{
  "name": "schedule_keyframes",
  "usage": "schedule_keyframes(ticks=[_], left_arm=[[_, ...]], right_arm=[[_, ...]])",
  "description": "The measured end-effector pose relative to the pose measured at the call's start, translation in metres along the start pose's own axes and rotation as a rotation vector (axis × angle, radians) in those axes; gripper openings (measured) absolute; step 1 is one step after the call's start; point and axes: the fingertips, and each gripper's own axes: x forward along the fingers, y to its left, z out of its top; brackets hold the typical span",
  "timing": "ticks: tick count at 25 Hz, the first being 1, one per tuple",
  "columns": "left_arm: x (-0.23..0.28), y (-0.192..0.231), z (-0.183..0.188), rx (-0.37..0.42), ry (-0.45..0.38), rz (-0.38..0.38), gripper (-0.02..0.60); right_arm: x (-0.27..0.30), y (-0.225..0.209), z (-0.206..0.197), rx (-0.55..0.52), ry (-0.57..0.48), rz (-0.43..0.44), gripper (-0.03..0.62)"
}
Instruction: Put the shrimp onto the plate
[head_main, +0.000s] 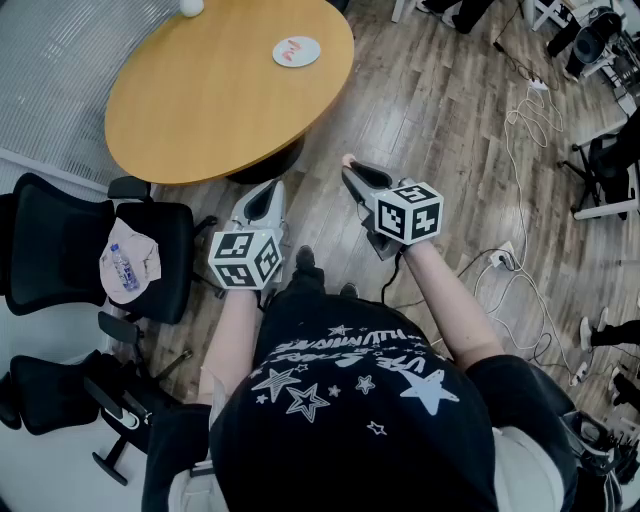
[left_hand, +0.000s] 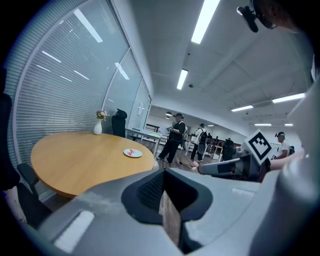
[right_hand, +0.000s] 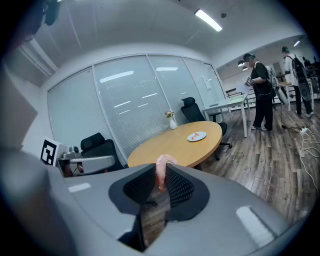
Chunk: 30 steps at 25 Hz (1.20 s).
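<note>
I had the shrimp (right_hand: 161, 167) clamped between the jaws of my right tool (right_hand: 161, 181), its pink curl poking up past the tips; my left tool (left_hand: 164, 192) hung beside it with its jaws drawn together on nothing, only a sliver of wooden floor (head_main: 440, 110) showing through them. Both tools were held out over the floor, short of the round counter (head_main: 190, 100); the plate (head_main: 296, 51) sat on the far side of that counter, well apart from the shrimp, with something pink-red already lying on it.

So, as I judged it, the pick-up was done and the carry was the step in hand; the placing had not begun. The next move called for a long reach forward across the counter with the right tool, bringing the tips down low over a bare part of the plate before letting the jaws part; the shrimp looked soft and slippery, so I reckoned a steady squeeze and a level carry mattered, lest it slide out over the floor.
</note>
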Motion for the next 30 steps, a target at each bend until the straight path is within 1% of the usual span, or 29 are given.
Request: schedule_keyframes(ticks=[5,13,19,24,30], left_arm=[[0.007,0.003,0.013,0.01,-0.009,-0.001,0.002],[0.003,0.008,0.013,0.005,-0.006,0.005,0.002],[0.0,-0.003,0.012,0.009,-0.011,0.017,0.002],[0.0,-0.017,0.005,0.013,-0.009,0.018,0.002],[-0.002,-0.026,0.0,0.004,-0.016,0.037,0.002]], right_arm=[[0.007,-0.003,0.014,0.001,-0.007,-0.012,0.065],[0.014,0.003,0.009,-0.014,0.024,-0.011,0.063],[0.004,0.0,0.006,-0.016,0.025,-0.009,0.063],[-0.01,-0.006,-0.002,-0.019,0.027,-0.025,0.063],[-0.019,-0.011,-0.009,-0.02,0.035,-0.005,0.065]])
